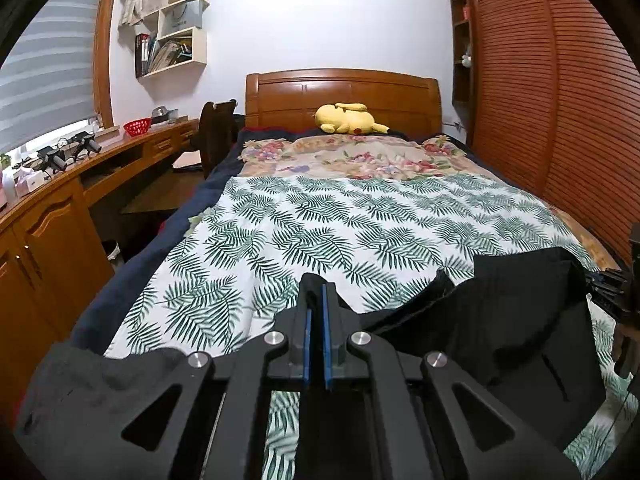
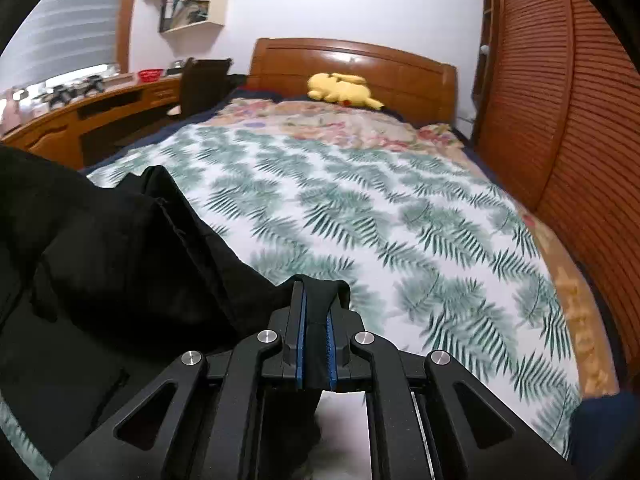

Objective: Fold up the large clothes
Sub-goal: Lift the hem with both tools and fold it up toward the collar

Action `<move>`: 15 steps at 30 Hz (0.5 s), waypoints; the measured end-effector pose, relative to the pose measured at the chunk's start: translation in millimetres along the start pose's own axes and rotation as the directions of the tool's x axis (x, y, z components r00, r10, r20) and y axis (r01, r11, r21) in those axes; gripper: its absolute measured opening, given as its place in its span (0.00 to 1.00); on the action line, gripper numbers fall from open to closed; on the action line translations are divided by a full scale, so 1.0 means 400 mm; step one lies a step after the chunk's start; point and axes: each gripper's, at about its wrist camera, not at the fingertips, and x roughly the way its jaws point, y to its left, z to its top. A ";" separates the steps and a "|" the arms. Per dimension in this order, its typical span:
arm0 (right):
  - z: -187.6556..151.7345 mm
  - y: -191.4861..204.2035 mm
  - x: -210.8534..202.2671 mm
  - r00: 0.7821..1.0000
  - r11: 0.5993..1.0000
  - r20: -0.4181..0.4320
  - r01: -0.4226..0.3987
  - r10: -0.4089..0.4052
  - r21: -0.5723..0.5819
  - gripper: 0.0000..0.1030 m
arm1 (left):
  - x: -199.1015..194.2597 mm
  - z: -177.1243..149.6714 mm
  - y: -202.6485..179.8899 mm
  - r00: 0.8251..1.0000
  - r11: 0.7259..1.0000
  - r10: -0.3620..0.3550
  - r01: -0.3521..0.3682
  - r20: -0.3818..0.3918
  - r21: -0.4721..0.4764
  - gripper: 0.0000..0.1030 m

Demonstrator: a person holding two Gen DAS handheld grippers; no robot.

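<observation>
A large black garment (image 1: 500,320) lies bunched at the near end of the bed, on a white sheet with green fern print (image 1: 320,224). My left gripper (image 1: 316,286) is shut, with dark cloth hanging under its blue pads and a grey-black fold (image 1: 88,384) draped to its left. In the right wrist view my right gripper (image 2: 318,286) is shut on a fold of the black garment (image 2: 120,248), which spreads away to its left. The right gripper (image 1: 624,292) also shows at the right edge of the left wrist view, holding the cloth's far side.
A yellow plush toy (image 1: 348,118) lies by the wooden headboard (image 1: 344,92), behind a floral blanket (image 1: 352,156). A wooden desk (image 1: 60,208) with a red basket (image 1: 137,126) runs along the left. Louvred wardrobe doors (image 1: 560,100) stand close on the right.
</observation>
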 end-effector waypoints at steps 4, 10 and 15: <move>0.051 -0.005 0.090 0.998 0.998 -0.036 0.055 -0.055 0.000 0.05 | 0.061 0.016 0.002 1.000 1.000 0.011 -0.011 -0.024 -0.007 0.02; 0.072 0.013 0.191 0.985 0.990 -0.105 0.137 -0.139 -0.031 0.06 | 0.105 0.011 -0.008 0.997 1.000 -0.004 0.004 -0.073 0.000 0.03; 0.064 0.011 0.211 0.981 0.990 -0.136 0.141 -0.136 0.029 0.23 | 0.081 -0.034 -0.033 0.993 0.998 -0.045 0.048 -0.108 0.028 0.13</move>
